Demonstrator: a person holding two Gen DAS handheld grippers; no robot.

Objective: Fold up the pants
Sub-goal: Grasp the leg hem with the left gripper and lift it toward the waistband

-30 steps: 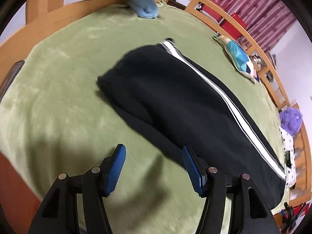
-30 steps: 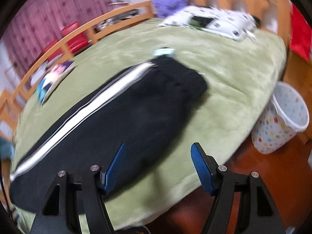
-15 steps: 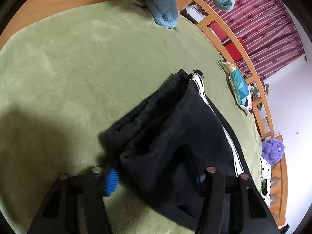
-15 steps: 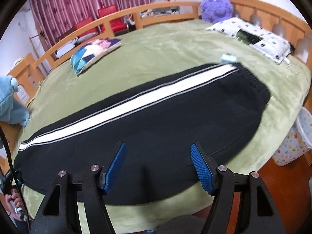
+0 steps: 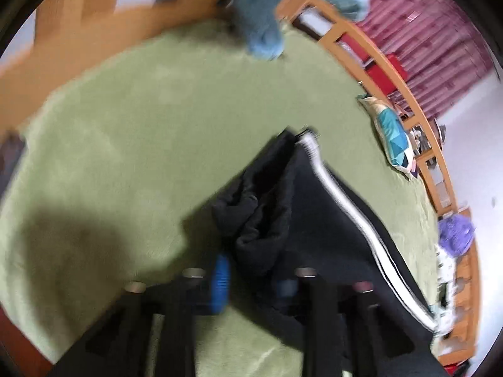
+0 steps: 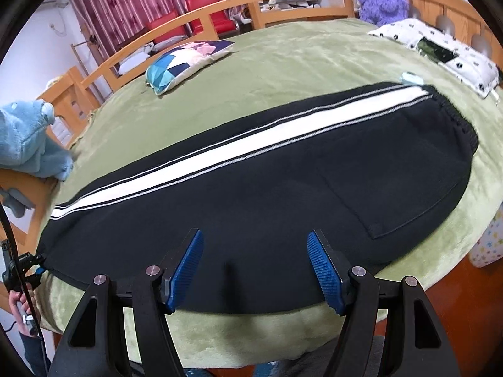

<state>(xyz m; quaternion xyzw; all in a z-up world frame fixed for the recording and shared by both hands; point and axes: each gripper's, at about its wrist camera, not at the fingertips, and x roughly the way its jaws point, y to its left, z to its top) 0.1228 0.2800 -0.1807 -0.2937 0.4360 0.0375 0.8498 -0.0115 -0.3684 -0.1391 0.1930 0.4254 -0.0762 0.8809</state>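
Black fleece fills the lower middle of the left wrist view: the pants (image 5: 314, 220) lie on a green plush blanket (image 5: 141, 125) spread over a wooden-railed bed. Their hem end is bunched into soft folds and lifted off the blanket, with a white stripe edged in grey running away along the leg toward the right. The left gripper (image 5: 254, 278) is closing its jaws on this bunched hem — the cloth sits between the blue pads, hiding most of the right one. The frame is blurred. A light-blue plush toy (image 5: 267, 31) hangs over the far rail, a geometric-print cushion (image 5: 393, 138) lies by the right rail, and a purple plush toy (image 5: 456, 229) sits farther along.

From the right wrist view the pants (image 6: 283, 188) stretch flat across the blanket (image 6: 298, 62) from lower left to upper right — black, with the broad white stripe along the far side, a ribbed elastic waistband at the right end and a patch pocket stitched below it. The right gripper (image 6: 255, 270) hovers over the near edge of the pants with its jaws standing wide and nothing between the pads. At the far left a hand (image 6: 15, 301) holds the other gripper at the hem. A dotted white pillow (image 6: 440, 50) lies beyond the waistband.
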